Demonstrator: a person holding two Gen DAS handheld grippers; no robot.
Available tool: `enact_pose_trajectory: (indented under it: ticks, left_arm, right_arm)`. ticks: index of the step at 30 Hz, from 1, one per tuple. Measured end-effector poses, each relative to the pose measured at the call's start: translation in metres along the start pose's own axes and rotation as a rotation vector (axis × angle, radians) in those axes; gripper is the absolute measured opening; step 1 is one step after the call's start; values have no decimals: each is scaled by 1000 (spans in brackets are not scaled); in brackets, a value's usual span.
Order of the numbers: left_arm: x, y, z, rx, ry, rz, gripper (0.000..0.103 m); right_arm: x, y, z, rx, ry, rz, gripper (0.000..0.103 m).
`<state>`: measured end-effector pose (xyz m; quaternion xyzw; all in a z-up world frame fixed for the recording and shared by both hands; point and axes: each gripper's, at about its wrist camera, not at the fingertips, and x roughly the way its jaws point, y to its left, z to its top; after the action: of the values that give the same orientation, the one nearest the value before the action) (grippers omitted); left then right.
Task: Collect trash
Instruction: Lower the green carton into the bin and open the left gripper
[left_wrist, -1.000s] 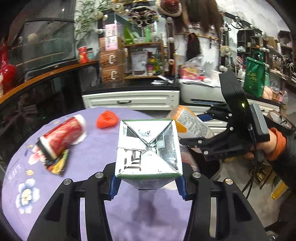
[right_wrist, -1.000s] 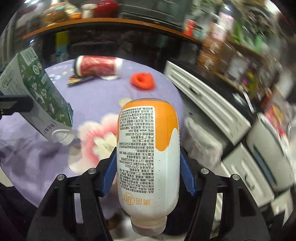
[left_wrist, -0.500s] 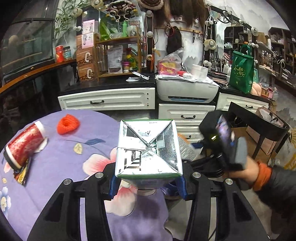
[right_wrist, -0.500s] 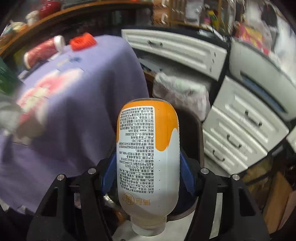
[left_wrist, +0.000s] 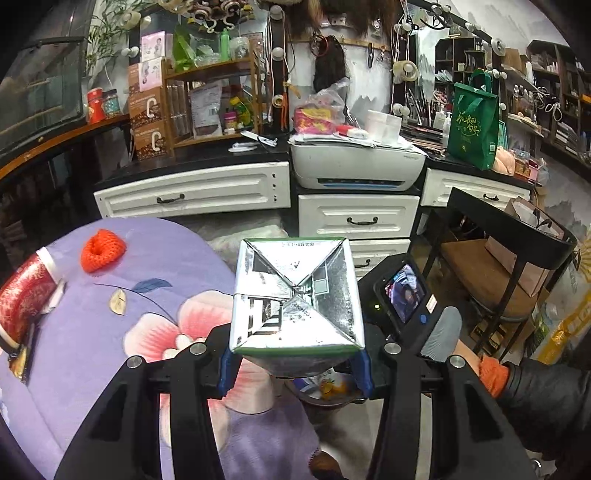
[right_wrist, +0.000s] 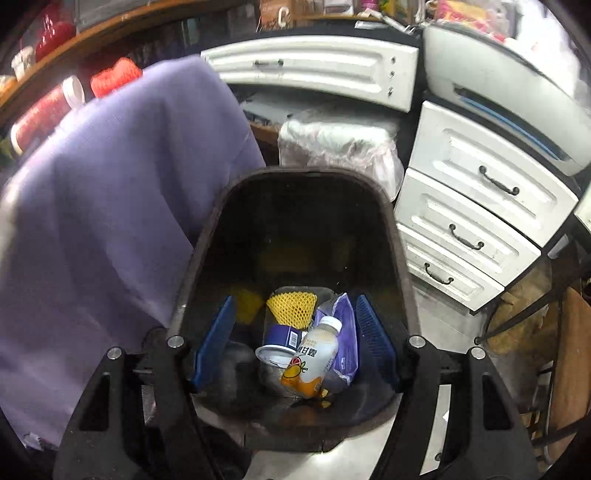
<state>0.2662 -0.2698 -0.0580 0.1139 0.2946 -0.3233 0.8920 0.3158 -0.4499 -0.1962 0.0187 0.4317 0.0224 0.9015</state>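
Holding the carton base-outward in your left tongs, you kept it clamped at the table edge, just above the bin, probably to drop it next. Your right tongs hung over the bin, jaws just opened and nothing between them; the bottle lay inside on other trash. A red can and orange knit were left on the table, so you had not finished collecting.
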Motion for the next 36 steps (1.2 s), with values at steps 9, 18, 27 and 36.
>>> enact_pose_trajectory:
  ticks: [9, 18, 27, 36]
  left_arm:
    - [30, -22, 4, 15, 38, -55, 49]
    - [77, -38, 0, 17, 111, -63, 49]
    - [118, -49, -5, 2, 174, -37, 49]
    - [161, -51, -22, -23, 275, 15, 49]
  right_arm:
    - [-68, -14, -26, 25, -78, -94, 73]
    - [-104, -34, -58, 46, -82, -215, 73]
    - [-125, -41, -77, 91, -105, -223, 73]
    - [-145, -35, -82, 101, -145, -207, 73]
